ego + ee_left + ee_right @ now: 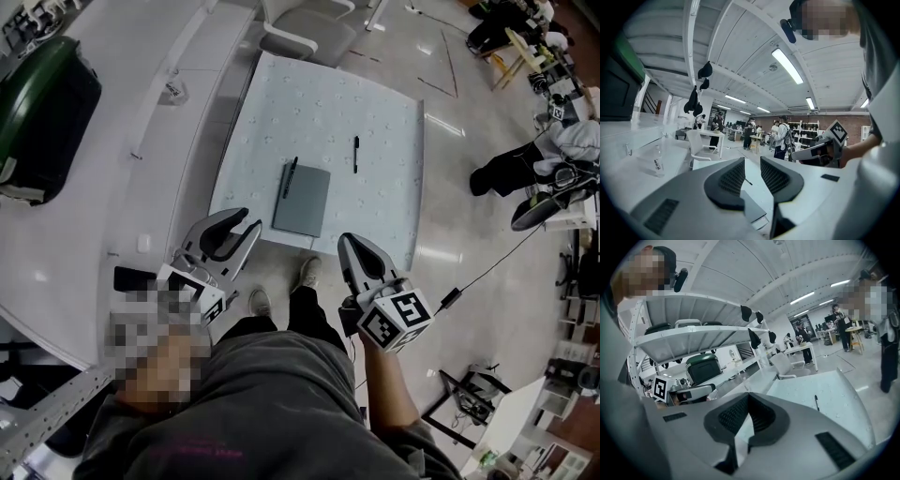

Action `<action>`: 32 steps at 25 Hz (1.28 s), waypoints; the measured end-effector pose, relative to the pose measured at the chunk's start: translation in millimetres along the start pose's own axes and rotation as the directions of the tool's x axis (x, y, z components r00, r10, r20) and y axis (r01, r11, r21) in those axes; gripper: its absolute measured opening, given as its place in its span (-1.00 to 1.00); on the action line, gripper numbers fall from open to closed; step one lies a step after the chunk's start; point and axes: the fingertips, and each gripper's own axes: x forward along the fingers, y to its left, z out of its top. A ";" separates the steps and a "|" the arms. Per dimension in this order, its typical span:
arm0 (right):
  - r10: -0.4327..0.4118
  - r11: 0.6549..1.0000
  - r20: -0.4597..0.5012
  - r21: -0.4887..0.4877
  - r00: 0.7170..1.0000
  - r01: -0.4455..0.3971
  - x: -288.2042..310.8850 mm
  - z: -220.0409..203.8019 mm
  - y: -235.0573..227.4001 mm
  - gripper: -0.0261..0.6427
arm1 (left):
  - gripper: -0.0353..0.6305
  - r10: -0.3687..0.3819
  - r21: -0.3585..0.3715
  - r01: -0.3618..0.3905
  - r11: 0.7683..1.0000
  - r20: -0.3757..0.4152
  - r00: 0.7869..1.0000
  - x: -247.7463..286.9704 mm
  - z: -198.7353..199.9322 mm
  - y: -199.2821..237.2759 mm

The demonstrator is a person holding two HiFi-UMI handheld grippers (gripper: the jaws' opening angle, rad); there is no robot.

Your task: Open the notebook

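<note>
A closed grey notebook (303, 200) lies on the white speckled table (375, 211), near its front edge. A black pen (290, 175) rests along the notebook's left side, and a second pen (355, 154) lies further back. My left gripper (251, 221) hovers open just off the table's front left, with nothing between its fingers; in the left gripper view a notebook corner (753, 210) shows below the left gripper (752, 160). My right gripper (345, 240) is shut and empty at the front edge, right of the notebook. In its own view the right gripper (748, 395) faces the table (829, 394) and a pen (816, 402).
A white chair (305, 33) stands at the table's far side. A long white shelf (84, 244) with a dark green case (42, 112) runs along the left. Seated people (525, 169) and a floor cable (487, 267) are on the right. My shoes (307, 273) are by the table's front edge.
</note>
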 end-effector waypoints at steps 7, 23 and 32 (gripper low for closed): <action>0.045 0.999 -0.014 0.003 0.999 -0.045 21.9 18.0 -36.6 -0.91 | -0.58 0.036 0.001 -0.036 0.999 -0.012 0.999 41.7 6.5 6.6; 0.164 0.986 -0.060 0.028 0.985 -0.163 50.6 57.2 -141.9 -0.91 | -0.58 0.157 0.011 -0.156 0.988 -0.061 0.986 149.8 19.1 0.0; 0.219 0.976 -0.100 0.039 0.971 -0.216 65.3 59.2 -183.5 -0.91 | -0.59 0.229 0.016 -0.229 0.973 -0.102 0.968 185.1 5.2 6.7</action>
